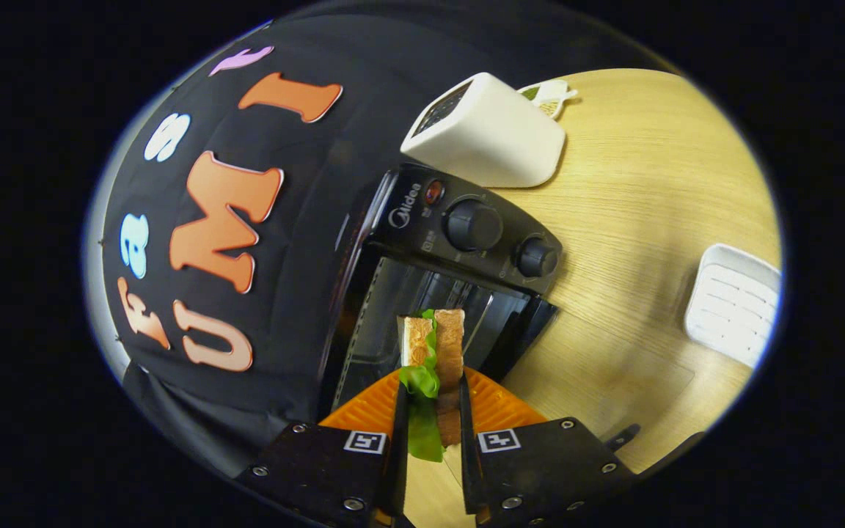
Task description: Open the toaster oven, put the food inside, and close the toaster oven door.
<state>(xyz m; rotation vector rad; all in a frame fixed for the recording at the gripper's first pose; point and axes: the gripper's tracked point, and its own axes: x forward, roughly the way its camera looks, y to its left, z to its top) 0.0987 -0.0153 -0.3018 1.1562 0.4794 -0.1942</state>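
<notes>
My gripper [430, 392] is shut on a sandwich [431, 348] of toast slices with green lettuce, which stands on edge between the fingers. Straight beyond it stands the black toaster oven [459, 242] with two knobs; its door [525, 334] is down and the dark chamber [408, 301] lies open. The sandwich's far end reaches the chamber's mouth. The view is rolled, so the oven appears tilted on the wooden table [650, 220].
A white toaster [485, 136] stands just past the oven, with a small packet [551, 97] behind it. A white ridged tray [734, 304] lies on the table, off to the oven's door side. The black cloth wall [246, 220] backs the oven.
</notes>
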